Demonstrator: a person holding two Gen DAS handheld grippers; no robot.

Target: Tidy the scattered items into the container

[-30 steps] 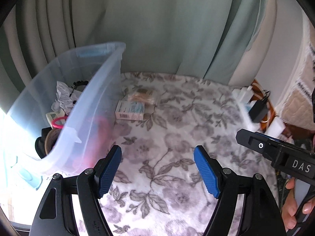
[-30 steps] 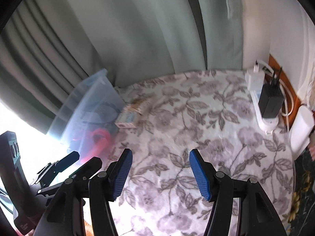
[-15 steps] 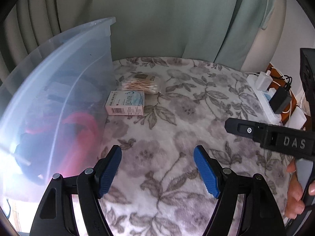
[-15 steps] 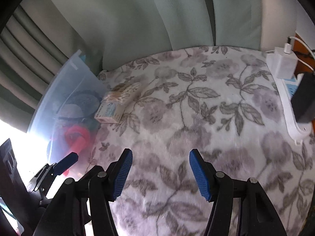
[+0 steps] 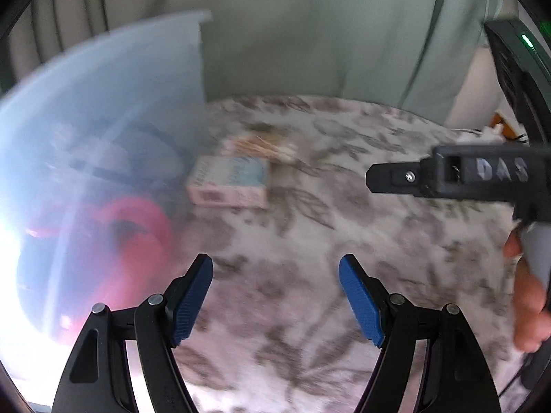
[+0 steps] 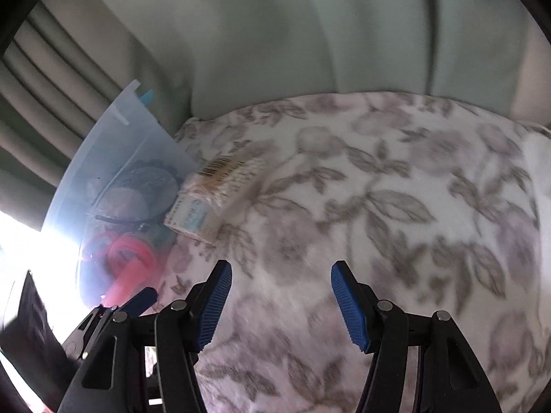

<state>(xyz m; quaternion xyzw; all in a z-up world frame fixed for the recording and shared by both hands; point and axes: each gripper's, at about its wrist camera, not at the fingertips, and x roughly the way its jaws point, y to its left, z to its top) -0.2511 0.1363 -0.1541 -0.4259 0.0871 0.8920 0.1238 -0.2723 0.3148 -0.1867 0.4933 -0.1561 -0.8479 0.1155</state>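
Container (image 6: 103,172) part-filled — two items left outside.
Small box (image 6: 189,218) and probably cotton swabs (image 6: 230,175) remain; both tongs (image 5: 275,296) (image 6: 280,304) spread, empty.

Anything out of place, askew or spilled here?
Two items sit outside the clear bin, on the floral blanket beside its wall: a small box and a cotton swab pack just behind it. Nothing looks spilled or damaged. Both views are blurred.
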